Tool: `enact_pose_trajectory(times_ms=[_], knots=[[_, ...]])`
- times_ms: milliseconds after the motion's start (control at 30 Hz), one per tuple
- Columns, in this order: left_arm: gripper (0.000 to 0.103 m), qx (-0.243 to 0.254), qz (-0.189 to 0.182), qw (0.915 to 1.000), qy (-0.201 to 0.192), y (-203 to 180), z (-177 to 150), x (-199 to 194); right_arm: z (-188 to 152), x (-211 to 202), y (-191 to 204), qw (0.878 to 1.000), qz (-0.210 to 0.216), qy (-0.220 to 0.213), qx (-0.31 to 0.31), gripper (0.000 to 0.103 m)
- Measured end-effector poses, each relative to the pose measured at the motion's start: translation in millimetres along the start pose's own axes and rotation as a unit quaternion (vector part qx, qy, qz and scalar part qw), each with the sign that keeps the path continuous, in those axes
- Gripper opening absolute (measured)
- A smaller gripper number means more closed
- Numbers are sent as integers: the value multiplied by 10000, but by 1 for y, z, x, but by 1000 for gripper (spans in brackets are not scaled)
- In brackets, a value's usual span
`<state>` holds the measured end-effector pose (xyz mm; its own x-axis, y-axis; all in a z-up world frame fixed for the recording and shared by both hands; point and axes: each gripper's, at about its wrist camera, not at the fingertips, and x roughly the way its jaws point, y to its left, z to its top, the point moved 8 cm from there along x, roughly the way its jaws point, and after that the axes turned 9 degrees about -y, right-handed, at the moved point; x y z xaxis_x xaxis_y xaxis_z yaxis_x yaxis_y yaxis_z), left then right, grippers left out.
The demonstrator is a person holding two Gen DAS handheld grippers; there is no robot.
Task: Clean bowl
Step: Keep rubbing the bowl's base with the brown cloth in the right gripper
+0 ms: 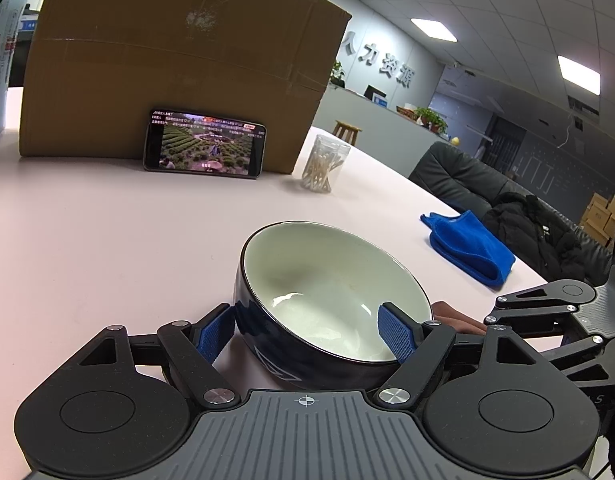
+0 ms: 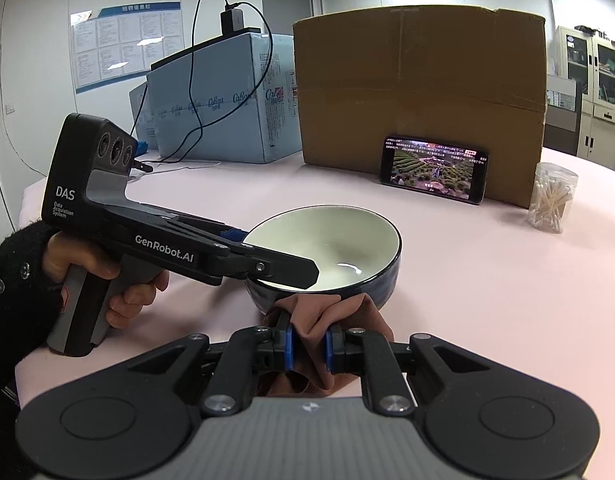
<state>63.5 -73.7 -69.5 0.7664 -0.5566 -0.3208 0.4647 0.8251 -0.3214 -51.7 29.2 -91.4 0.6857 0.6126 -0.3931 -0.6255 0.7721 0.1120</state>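
One pink table [image 1: 87, 248], office w/ ceiling lights [image 1: 433, 29].

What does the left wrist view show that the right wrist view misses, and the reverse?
Left wrist only: a folded blue cloth near the table edge, and a dark sofa.

Right wrist only: the right gripper shut on a brown cloth, a light blue box, and the hand holding the left gripper.

Both: the bowl, phone, cardboard box, cotton swab jar.

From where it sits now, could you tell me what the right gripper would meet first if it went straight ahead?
The right gripper, shut on a brown cloth, would likely push it into the dark outer wall of the bowl just ahead.
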Motion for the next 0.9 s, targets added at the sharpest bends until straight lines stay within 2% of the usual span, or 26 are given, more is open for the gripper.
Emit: enact_pose_trajectory(times_ms=[133,400,633,900], knots=[[80,-9,-6,10000,-2,3,0,1,2,-1,3,10000,56,-24,-22,16],[80,-19,-12,10000,-6,12,0,-2,7,-7,-10,9997,-181,-145,50,16],[80,-9,14,10000,-5,17,0,-3,7,-3,-2,9999,-82,-139,59,16],[80,30,26,10000,-18,20,1,-9,6,-4,-3,9998,-156,-147,16,17]])
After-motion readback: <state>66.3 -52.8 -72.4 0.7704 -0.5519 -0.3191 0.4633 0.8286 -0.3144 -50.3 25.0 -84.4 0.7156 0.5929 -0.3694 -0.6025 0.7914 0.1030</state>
